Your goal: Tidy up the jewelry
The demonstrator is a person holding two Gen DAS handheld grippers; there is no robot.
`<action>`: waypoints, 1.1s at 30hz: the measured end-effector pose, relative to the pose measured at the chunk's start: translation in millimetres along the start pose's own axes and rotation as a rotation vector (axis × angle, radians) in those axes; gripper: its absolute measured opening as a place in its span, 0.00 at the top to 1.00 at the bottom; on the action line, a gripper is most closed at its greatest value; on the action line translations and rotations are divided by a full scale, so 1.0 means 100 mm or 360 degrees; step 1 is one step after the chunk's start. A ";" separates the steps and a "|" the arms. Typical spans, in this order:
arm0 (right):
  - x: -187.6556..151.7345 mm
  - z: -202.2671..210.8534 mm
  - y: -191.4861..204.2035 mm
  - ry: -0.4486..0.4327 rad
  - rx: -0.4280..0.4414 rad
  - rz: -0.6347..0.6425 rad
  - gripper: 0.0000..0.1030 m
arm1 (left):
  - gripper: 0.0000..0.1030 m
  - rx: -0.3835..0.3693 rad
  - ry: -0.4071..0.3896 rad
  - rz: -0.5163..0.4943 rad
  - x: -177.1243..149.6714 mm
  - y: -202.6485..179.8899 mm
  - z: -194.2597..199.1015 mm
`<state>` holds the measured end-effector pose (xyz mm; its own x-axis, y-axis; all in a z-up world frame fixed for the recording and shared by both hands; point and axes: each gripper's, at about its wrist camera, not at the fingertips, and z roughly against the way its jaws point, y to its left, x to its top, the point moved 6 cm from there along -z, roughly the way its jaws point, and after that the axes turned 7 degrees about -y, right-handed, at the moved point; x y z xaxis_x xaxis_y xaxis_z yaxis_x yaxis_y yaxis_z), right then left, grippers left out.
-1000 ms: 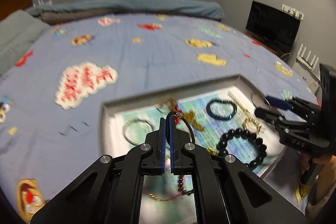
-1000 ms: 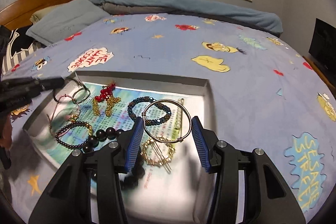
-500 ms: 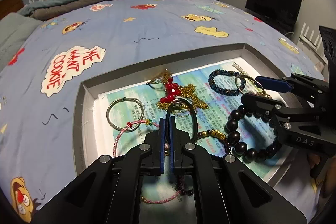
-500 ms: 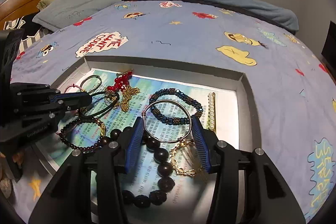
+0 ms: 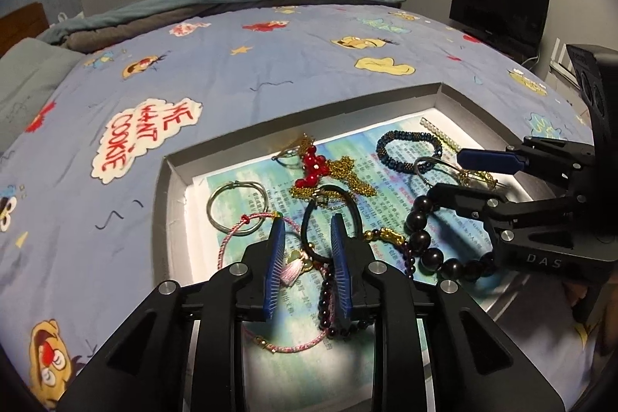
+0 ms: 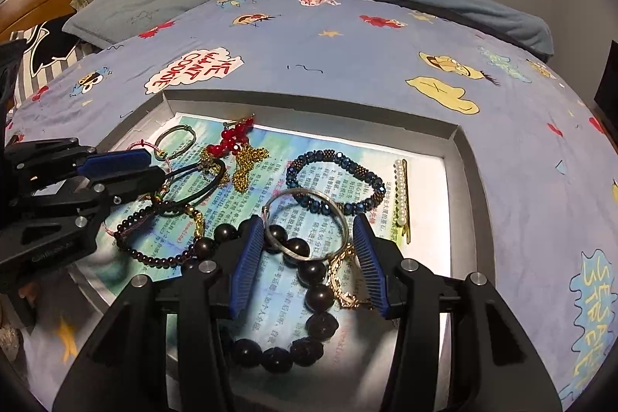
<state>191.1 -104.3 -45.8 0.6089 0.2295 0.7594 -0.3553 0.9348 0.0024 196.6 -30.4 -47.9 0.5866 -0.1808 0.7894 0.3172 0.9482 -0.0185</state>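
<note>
The left tool (image 5: 305, 238) stands with its blue pads apart, low over the near left part of the tray (image 5: 172, 180). The black cord bracelet (image 5: 328, 215) lies on the printed paper (image 5: 390, 176) with its near arc between the two pads; neither pad presses it. A pink string bracelet (image 5: 247, 226) and a small pink tassel (image 5: 291, 267) lie just beside the left pad, and a thin metal ring (image 5: 235, 203) lies near the left wall of the tray.

The right tool (image 6: 309, 246) also has its pads wide apart. A silver bangle (image 6: 305, 222) sits between them, tilted up, and its sides reach both pads; I cannot tell whether they grip it or whether it only leans there. Under it runs a bracelet of big dark beads (image 6: 309, 296), and a gold chain bracelet (image 6: 342, 280) lies by the right pad. Further in lie the blue bead bracelet (image 6: 336, 180), a pearl hair pin (image 6: 401, 192) near the right wall, a red bead ornament (image 6: 231, 138) on a gold chain (image 6: 245, 167), and a bracelet of small dark beads (image 6: 154, 238) at the left.

The tray rests on the bed (image 6: 347, 64), on a blue cartoon cover.
</note>
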 end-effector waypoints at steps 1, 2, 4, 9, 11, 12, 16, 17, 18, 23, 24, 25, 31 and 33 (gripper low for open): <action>0.00 0.01 0.00 -0.0001 -0.0001 -0.0001 0.52 | 0.74 0.0000 -0.0006 0.0004 0.01 0.00 0.02; 0.00 0.03 0.00 -0.0002 -0.0005 0.0000 0.52 | 0.74 -0.0001 -0.0013 0.0010 0.02 0.01 0.04; 0.01 0.09 -0.01 -0.0015 -0.0008 -0.0001 0.52 | 0.74 0.0007 -0.0029 0.0019 0.04 0.02 0.10; 0.05 0.36 -0.05 -0.0057 -0.0025 -0.0034 0.52 | 0.73 0.0045 -0.0067 0.0049 0.09 0.04 0.32; 0.05 0.51 -0.06 -0.0080 -0.0021 -0.0054 0.52 | 0.73 0.0062 -0.0098 0.0051 0.11 0.03 0.46; 0.05 0.61 -0.06 -0.0099 -0.0026 -0.0058 0.52 | 0.72 0.0067 -0.0114 0.0053 0.12 0.03 0.54; 0.01 0.90 -0.10 -0.0136 -0.0042 -0.0090 0.52 | 0.60 0.0111 -0.0168 0.0063 0.07 0.00 0.85; -0.02 0.98 -0.11 -0.0145 -0.0041 -0.0106 0.51 | 0.57 0.0130 -0.0174 0.0061 0.03 -0.01 0.93; -0.06 1.06 -0.12 -0.0152 -0.0037 -0.0127 0.44 | 0.51 0.0141 -0.0178 0.0067 -0.01 -0.01 0.98; -0.29 1.29 -0.07 -0.0150 -0.0016 -0.0143 0.35 | 0.27 0.0216 -0.0174 0.0096 -0.26 -0.01 1.20; -0.33 1.33 -0.07 -0.0148 -0.0023 -0.0143 0.29 | 0.24 0.0244 -0.0161 0.0103 -0.32 0.00 1.24; -0.36 1.36 -0.07 -0.0147 -0.0030 -0.0149 0.25 | 0.23 0.0252 -0.0151 0.0111 -0.35 0.00 1.26; -0.51 1.59 -0.07 -0.0192 -0.0033 -0.0212 0.05 | 0.11 0.0279 -0.0141 0.0146 -0.56 -0.02 1.40; -0.54 1.58 -0.08 -0.0201 -0.0029 -0.0245 0.05 | 0.10 0.0286 -0.0129 0.0166 -0.59 -0.01 1.39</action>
<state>48.8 -166.8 15.8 0.5608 0.0488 0.8265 -0.2513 0.9612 0.1137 58.0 15.7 -9.3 0.5452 -0.0649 0.8358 0.1157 0.9933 0.0016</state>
